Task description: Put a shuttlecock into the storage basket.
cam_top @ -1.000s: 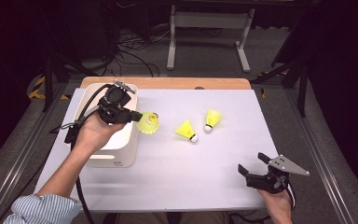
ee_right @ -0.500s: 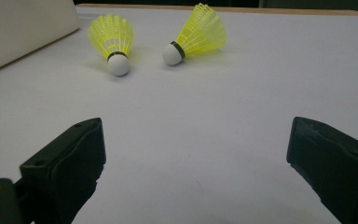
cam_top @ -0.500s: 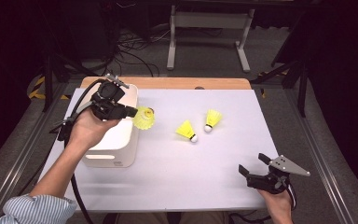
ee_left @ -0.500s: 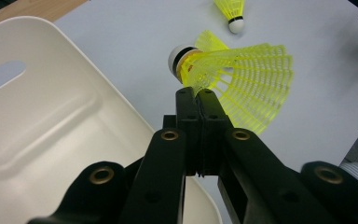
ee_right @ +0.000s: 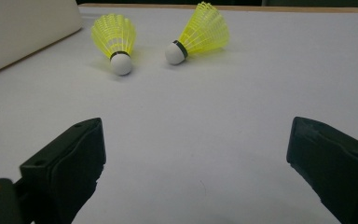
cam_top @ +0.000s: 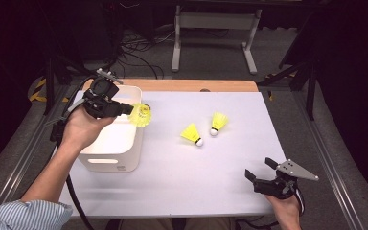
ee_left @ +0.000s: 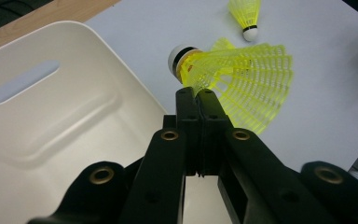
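the left gripper (cam_top: 124,109) has its jaws pressed together on the skirt of a yellow shuttlecock (cam_top: 140,114), holding it off the table at the white bin's (cam_top: 120,158) right rim. the other two shuttlecocks (cam_top: 191,134) (cam_top: 217,122) lie to the right of the bin. the right gripper (cam_top: 261,173), jaws spread, rests farthest from the bin.

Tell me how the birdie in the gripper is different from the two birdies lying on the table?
The held shuttlecock is pinched by its skirt in the shut left gripper, up in the air at the white bin's rim. The two loose shuttlecocks lie on the white table, untouched. All three are yellow with white caps.
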{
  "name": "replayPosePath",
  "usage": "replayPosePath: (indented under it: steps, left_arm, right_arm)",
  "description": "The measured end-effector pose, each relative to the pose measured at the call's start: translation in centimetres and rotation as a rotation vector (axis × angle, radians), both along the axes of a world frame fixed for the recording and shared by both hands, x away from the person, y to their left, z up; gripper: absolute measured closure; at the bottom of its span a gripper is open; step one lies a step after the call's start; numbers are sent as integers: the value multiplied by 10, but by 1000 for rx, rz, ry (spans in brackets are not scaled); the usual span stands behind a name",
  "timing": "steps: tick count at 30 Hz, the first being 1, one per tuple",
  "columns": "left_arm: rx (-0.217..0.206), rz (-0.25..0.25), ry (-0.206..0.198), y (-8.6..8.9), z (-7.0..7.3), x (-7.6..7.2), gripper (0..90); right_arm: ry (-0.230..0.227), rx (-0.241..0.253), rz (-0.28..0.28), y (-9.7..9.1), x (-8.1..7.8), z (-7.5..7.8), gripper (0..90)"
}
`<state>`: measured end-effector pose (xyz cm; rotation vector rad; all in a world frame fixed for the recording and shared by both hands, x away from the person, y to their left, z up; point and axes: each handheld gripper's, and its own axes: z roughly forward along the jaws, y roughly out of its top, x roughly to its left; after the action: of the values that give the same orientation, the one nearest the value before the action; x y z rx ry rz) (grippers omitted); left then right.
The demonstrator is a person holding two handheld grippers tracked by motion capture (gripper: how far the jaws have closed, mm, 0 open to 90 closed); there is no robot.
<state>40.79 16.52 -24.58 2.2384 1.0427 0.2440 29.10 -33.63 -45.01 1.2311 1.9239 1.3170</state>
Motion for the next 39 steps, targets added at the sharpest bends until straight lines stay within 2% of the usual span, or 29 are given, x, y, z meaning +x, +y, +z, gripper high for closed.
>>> replayPosePath:
  steps: [6, 11, 19, 29, 39]
  left_arm:
    - [-2, 24, 0, 9, 1, 1, 898]
    - [-11, 63, 2, 19, -1, 4, 898]
    - [0, 103, 2, 30, -5, 9, 898]
    - [16, 149, 11, 39, -14, 20, 897]
    - [23, 205, 37, 42, -28, 36, 897]
  right_arm:
    - [-5, 0, -1, 0, 0, 0, 51]
    - [-6, -2, -7, 0, -1, 1, 51]
    - [-5, -1, -4, 0, 0, 0, 51]
    - [-2, 4, -7, 0, -1, 0, 53]
    - [1, 3, -8, 0, -1, 0, 54]
